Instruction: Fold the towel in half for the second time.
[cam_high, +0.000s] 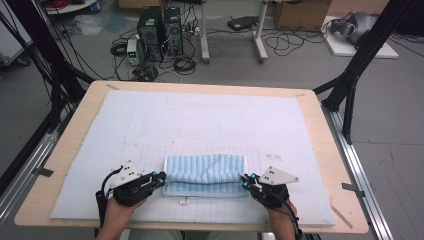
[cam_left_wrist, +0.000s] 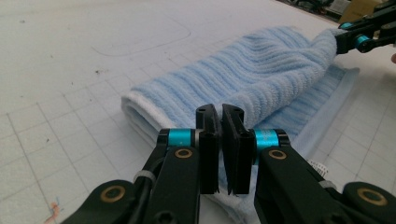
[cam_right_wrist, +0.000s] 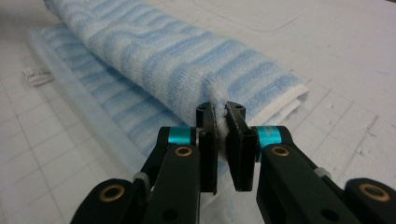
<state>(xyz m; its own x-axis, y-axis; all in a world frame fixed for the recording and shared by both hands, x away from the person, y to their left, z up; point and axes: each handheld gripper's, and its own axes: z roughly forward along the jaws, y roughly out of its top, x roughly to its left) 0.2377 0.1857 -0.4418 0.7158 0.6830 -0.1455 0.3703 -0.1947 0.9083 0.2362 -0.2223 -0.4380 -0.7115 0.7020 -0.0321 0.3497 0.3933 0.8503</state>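
Towel: blue-and-white striped towel (cam_high: 205, 175) lies partly folded on the white gridded mat (cam_high: 150, 125), near the table's 6 o'clock edge; its upper layer is lifted into a hump.
Left gripper: left gripper (cam_high: 161, 178) sits at the towel's 9 o'clock end; in the left gripper view its jaws are pressed together on a thin edge of the cloth (cam_left_wrist: 261, 79).
Right gripper: right gripper (cam_high: 246, 181) at the 3 o'clock end — jaws pinched on a white fold of towel (cam_right_wrist: 187, 70) between them.
Step in hand: by my reading, a fold in progress — both near corners held and raised above the lower layer.
Next move: likely carry both corners evenly toward 12 o'clock, keep the cloth taut between the grippers, then lay the edge flush on the far edge before letting go.
Risk: uneven travel would skew the fold.
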